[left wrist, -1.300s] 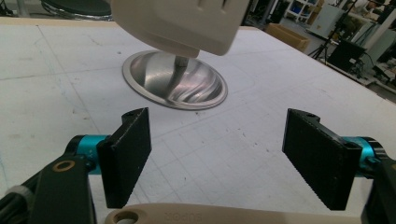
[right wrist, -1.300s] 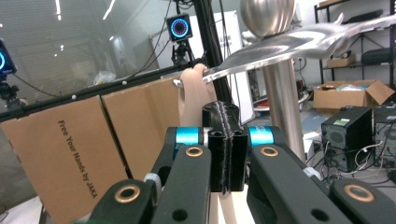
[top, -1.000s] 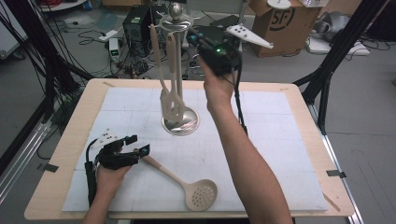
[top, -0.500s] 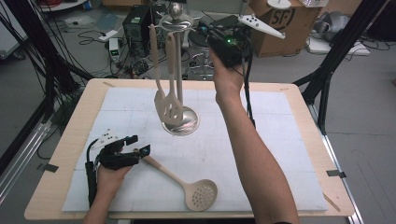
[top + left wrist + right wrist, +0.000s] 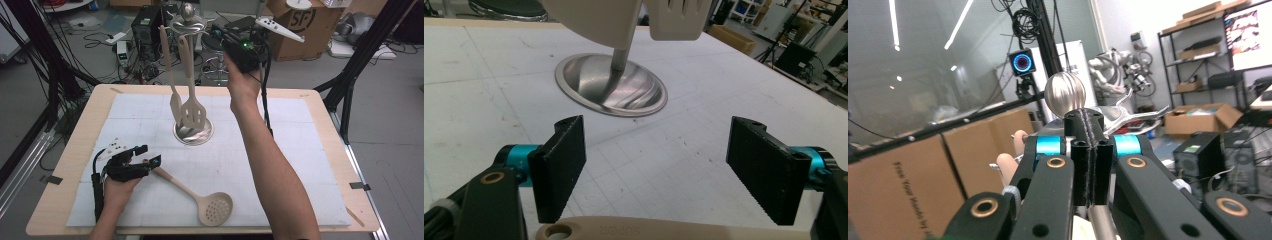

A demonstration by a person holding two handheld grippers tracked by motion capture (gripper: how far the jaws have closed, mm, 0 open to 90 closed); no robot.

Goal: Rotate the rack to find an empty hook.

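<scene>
Right gripper [image 5: 218,31] raised by rack top, jaws together; left gripper [image 5: 150,156] low, agape.

spoon handle [image 5: 634,232]: "SUPOR" | cardboard box [image 5: 305,25]: "SF" | cardboard box [image 5: 898,190]: "Free Your Hands"
</scene>
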